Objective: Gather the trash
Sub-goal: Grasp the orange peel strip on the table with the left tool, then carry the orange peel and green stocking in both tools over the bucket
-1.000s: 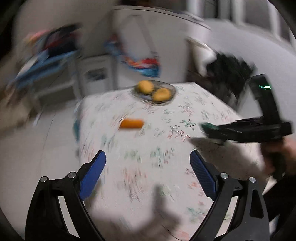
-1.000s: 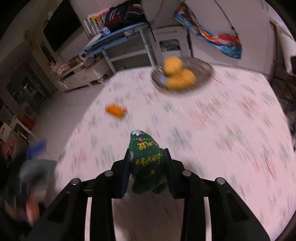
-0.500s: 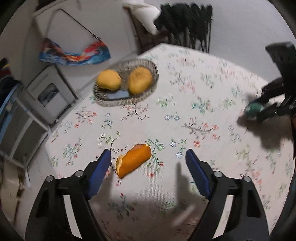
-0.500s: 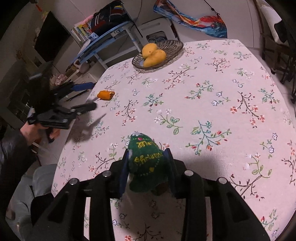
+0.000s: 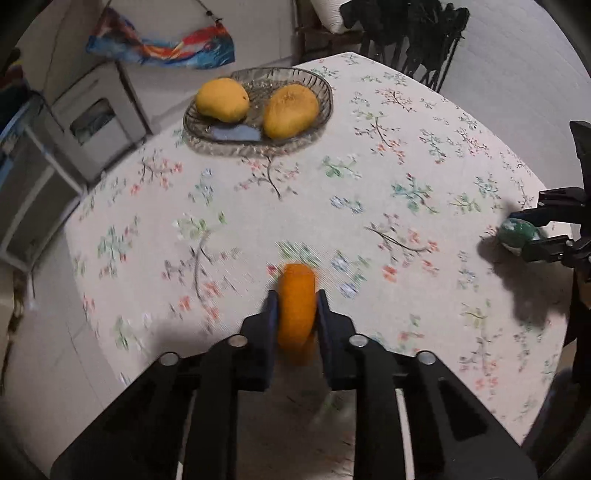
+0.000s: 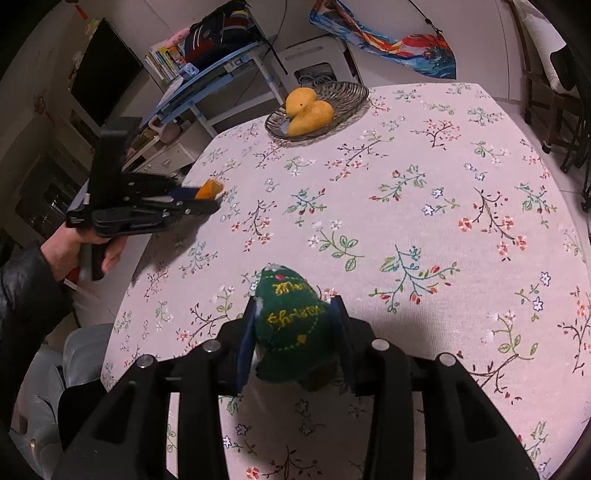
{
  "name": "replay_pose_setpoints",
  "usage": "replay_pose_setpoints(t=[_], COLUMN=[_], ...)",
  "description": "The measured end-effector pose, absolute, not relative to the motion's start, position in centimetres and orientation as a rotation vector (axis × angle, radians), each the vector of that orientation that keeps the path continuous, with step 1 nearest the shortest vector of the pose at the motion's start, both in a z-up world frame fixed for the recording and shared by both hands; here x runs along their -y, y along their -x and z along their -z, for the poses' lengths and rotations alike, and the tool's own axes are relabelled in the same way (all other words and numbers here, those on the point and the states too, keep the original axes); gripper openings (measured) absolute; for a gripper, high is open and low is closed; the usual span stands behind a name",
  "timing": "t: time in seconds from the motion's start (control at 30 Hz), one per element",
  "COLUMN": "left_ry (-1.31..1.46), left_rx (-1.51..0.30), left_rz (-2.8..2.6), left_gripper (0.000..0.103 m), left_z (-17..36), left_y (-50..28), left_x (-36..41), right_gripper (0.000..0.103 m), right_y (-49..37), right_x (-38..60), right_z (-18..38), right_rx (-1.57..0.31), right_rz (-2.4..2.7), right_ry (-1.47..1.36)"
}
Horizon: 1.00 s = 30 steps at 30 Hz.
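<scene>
My left gripper [image 5: 296, 308] is shut on an orange peel piece [image 5: 296, 295], held just above the floral tablecloth [image 5: 369, 177] near the table's left edge. It also shows in the right wrist view [image 6: 208, 197], with the peel [image 6: 208, 188] between its tips. My right gripper [image 6: 293, 319] is shut on a green felt Christmas ornament [image 6: 290, 325] with yellow stitched lettering, over the table's near side. In the left wrist view the right gripper [image 5: 532, 234] holds the ornament [image 5: 517, 236] at the far right.
A glass dish [image 5: 317, 88] with two yellow mangoes [image 5: 290, 114] stands at the table's far side; it also shows in the right wrist view [image 6: 347, 92]. A blue desk [image 6: 207, 81] and white cabinet [image 5: 96, 118] stand beyond the table. Dark chairs [image 5: 417, 33] are at the far right.
My left gripper moved in over the orange peel and closed on it; it was open before. My right gripper kept holding the ornament, nearly still.
</scene>
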<state>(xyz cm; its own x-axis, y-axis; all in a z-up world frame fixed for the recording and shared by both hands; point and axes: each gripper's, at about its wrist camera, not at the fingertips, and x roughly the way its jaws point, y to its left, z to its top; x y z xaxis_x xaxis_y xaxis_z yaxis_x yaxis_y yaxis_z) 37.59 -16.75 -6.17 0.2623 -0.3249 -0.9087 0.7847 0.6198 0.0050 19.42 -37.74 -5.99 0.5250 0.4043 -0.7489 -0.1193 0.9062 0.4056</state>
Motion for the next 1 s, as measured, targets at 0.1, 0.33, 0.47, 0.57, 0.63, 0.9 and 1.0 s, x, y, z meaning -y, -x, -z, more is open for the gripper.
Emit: replay_pose_setpoints(t=[0.1,0.33,0.47,0.57,0.63,0.9,1.0], left_ry=[-0.49,-0.384,-0.235,-0.105,-0.028,0.036,0.03], left_rx=[-1.056,-1.015,-0.99,-0.961,-0.946,-0.865,-0.839], left_rz=[0.757,0.611,0.594,0.56,0.531,0.42,0.4], left_gripper=[0.019,0.018,0.017,0.017,0.017,0.017,0.017], left_z=[6.1,6.4,5.9,6.0,6.1,4.2,3.2], left_y=[-36.5,-34.7,-32.0,-29.6,-27.7,-21.1,-19.2], left_x=[16.7,15.4,13.8,13.1,12.6,12.4,12.3], right_gripper=[0.043,0.043,0.037,0.034,0.034,0.034,0.034], right_y=[-19.0,-19.0,-18.9,-18.6,-18.3,-17.3,-16.2], right_x=[37.6,36.8,35.6,35.5,35.6,36.7,36.6], right_z=[5.8,6.3,6.2,5.7,5.2,3.9,3.2], right_rx=[-0.965,-0.974,-0.966,-0.943,-0.917,-0.83,-0.78], right_rz=[-0.311,-0.304,-0.3,-0.323,-0.33,-0.374,-0.391], right_ry=[-0.299,-0.216,-0.13,-0.147,-0.168,-0.342,-0.383])
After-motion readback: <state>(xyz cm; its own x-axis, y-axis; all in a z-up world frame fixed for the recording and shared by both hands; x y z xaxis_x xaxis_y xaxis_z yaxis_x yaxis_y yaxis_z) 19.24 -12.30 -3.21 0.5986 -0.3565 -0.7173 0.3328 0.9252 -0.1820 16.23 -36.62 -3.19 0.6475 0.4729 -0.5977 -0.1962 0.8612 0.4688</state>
